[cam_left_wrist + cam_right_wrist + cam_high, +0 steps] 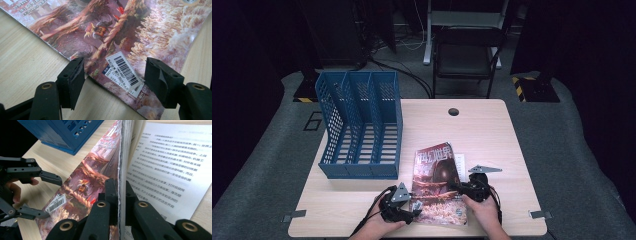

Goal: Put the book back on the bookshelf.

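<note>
Right gripper (121, 195) clamped on magazine (85, 177) edge – pages lifted, blue rack (67, 132) behind, left gripper (53, 196) opp.

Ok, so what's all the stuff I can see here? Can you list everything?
Magazine: one, reddish cover with a barcode sticker, front middle of the table; its cover pages are lifted off a white printed page.
File rack: one, blue, three slots, left side of the table.
Table: one, light wood, with a round hole near the far edge.
Chair: one, dark, behind the table.
Left gripper: black, open, jaws either side of the magazine's barcode corner.
Right gripper: black, shut on the magazine's lifted pages.
Hands: two, at the table's front edge.
</note>
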A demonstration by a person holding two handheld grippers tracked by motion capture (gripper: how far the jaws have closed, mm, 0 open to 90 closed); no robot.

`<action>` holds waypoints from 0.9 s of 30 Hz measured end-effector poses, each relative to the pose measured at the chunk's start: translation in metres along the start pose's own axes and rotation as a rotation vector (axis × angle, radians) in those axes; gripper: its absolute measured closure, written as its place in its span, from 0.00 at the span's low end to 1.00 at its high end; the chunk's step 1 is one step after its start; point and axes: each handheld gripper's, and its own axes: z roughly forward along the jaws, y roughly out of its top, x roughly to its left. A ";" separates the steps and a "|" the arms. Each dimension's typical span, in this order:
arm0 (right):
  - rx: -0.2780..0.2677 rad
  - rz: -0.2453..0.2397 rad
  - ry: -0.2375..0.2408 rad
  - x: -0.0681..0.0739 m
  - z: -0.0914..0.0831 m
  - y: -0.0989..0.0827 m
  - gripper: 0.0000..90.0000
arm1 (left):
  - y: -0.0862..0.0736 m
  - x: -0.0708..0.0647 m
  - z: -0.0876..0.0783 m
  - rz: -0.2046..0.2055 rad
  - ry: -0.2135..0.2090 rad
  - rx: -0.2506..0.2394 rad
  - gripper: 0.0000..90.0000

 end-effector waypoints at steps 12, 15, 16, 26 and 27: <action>-0.041 -0.019 0.001 0.007 -0.007 0.001 0.97 | 0.002 0.005 -0.005 -0.036 -0.036 -0.012 0.39; -0.057 -0.021 0.005 0.008 -0.009 0.002 0.97 | 0.003 0.006 -0.007 -0.037 -0.043 -0.015 0.39; -0.066 -0.020 0.004 0.008 -0.010 0.002 0.97 | 0.003 0.006 -0.007 -0.039 -0.030 -0.023 0.39; -0.105 -0.039 0.019 0.014 -0.017 0.003 0.97 | 0.005 0.013 -0.006 -0.083 -0.006 -0.034 0.37; -0.110 -0.037 0.021 0.014 -0.017 0.003 0.97 | 0.005 0.014 -0.005 -0.099 -0.008 -0.038 0.37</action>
